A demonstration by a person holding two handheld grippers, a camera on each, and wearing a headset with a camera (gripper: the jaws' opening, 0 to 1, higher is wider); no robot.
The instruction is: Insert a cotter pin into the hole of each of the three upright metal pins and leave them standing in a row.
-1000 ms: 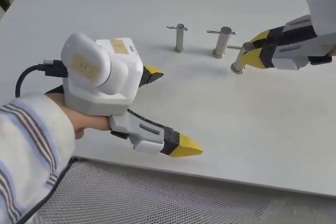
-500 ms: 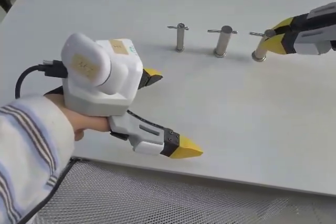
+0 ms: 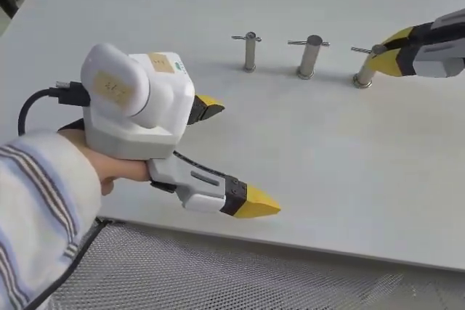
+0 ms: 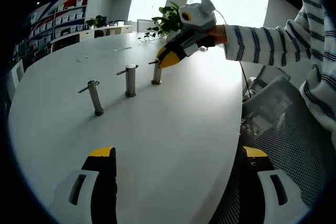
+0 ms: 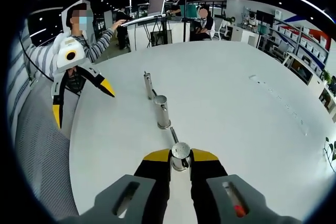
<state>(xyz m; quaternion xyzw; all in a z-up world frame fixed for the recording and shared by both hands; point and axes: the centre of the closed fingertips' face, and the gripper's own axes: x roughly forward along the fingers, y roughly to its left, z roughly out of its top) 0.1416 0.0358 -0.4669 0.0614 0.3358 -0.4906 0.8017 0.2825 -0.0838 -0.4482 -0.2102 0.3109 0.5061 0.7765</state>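
Observation:
Three upright metal pins stand in a row on the white table [image 3: 327,150]: the left pin [image 3: 250,52], the middle pin [image 3: 309,57] and the right pin [image 3: 362,72]. A thin cotter pin [image 3: 305,43] crosses the top of each. My right gripper [image 3: 381,61] is shut on the upper part of the right pin [image 5: 180,154], whose base rests on the table with a slight lean. The other two pins [image 5: 162,111] line up beyond it. My left gripper [image 3: 236,156] is open and holds nothing near the table's front edge. It faces the row [image 4: 130,81] and the right gripper [image 4: 170,56].
A mesh chair surface [image 3: 218,274] lies below the table's near edge. A black cable [image 3: 36,103] trails from the left gripper. People sit at desks far behind the table [image 5: 184,19]. Wide bare tabletop lies between the left gripper and the pins.
The right gripper has carried the right pin rightward and away from me, into line with the other two. The left gripper has stayed where it was.

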